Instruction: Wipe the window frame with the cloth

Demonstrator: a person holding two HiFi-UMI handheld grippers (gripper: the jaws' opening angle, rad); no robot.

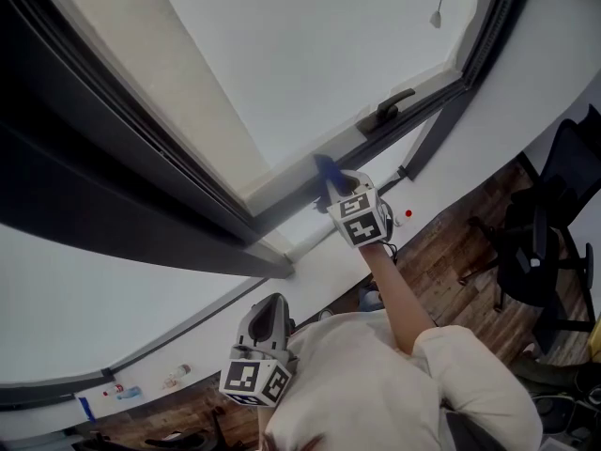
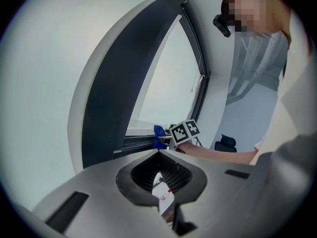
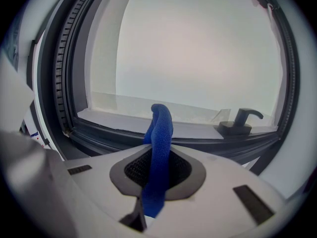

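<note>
1. One blue cloth [image 3: 159,152] is in play. It is pinched in the right gripper [image 1: 333,194] and its free end stands up out of the jaws as a folded strip. In the head view it sits at the centre of the frame, right at the lower rail of the dark window frame [image 1: 423,111]. Whether it actually touches the rail cannot be told.
2. The right gripper's jaws are closed onto the cloth, which fills the slot between them in the right gripper view.
3. The right arm [image 1: 394,299] is stretched out nearly straight. It runs from the white sleeve at the lower right of the head view up to the rail, and the marker cube faces the camera.
4. The left gripper [image 1: 266,322] is held low and close to the chest, at the lower centre-left of the head view, with its jaws aimed up toward the white wall below the window. In the left gripper view its jaws stand only a narrow gap apart with nothing between them.
5. Two grippers are in view, one in each hand.
6. One dark window handle [image 3: 240,120] is mounted on the rail, to the right of the cloth in the right gripper view.
7. One cord pull [image 1: 436,17] hangs at the top right of the head view.
8. One black office chair [image 1: 540,242] stands on the wood floor [image 1: 451,261] at the right edge.
</note>
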